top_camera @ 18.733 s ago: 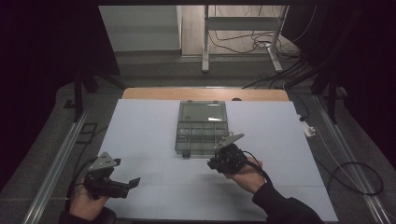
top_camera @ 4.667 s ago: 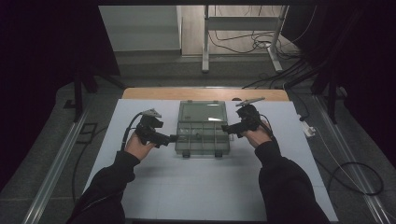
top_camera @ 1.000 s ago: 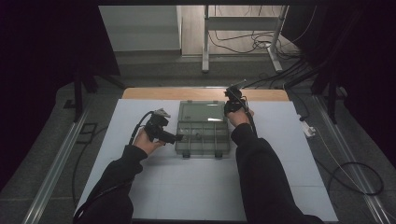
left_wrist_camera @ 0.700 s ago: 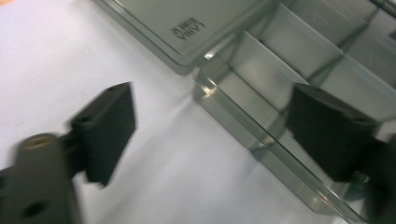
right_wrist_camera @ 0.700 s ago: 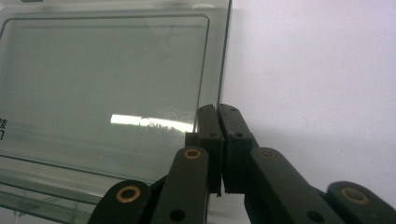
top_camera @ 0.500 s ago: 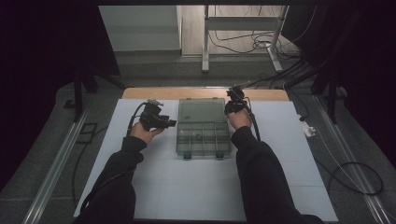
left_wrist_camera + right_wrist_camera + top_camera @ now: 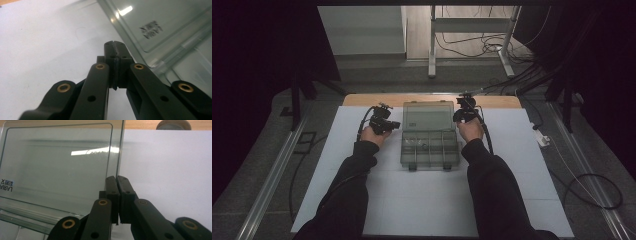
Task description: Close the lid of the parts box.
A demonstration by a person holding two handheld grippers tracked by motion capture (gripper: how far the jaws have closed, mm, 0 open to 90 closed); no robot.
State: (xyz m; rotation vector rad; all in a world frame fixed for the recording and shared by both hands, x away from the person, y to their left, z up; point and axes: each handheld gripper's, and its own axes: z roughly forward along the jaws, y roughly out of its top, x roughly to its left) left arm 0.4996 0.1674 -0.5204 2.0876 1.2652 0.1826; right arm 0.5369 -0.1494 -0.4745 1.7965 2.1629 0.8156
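A clear plastic organizer box [image 7: 430, 152] lies open mid-table, its lid [image 7: 428, 117] folded back toward the far side. My left gripper [image 7: 395, 124] is at the lid's left edge. In the left gripper view its jaws [image 7: 115, 44] have just been closing and now meet with nothing between them, beside the lid [image 7: 162, 22]. My right gripper [image 7: 460, 112] sits at the lid's right edge. In the right gripper view it [image 7: 116, 179] is shut, its tips right at the rim of the lid [image 7: 57, 162]. I cannot tell whether they touch it.
The box lies on a white mat [image 7: 512, 165] over a wooden table [image 7: 362, 99]. A small white object [image 7: 542, 138] sits at the mat's right edge. Cables [image 7: 592, 190] lie on the floor to the right.
My left hand has moved away from me along the box's left side, from the base to the lid, and its jaws have gone from open to shut. The right hand has stayed put.
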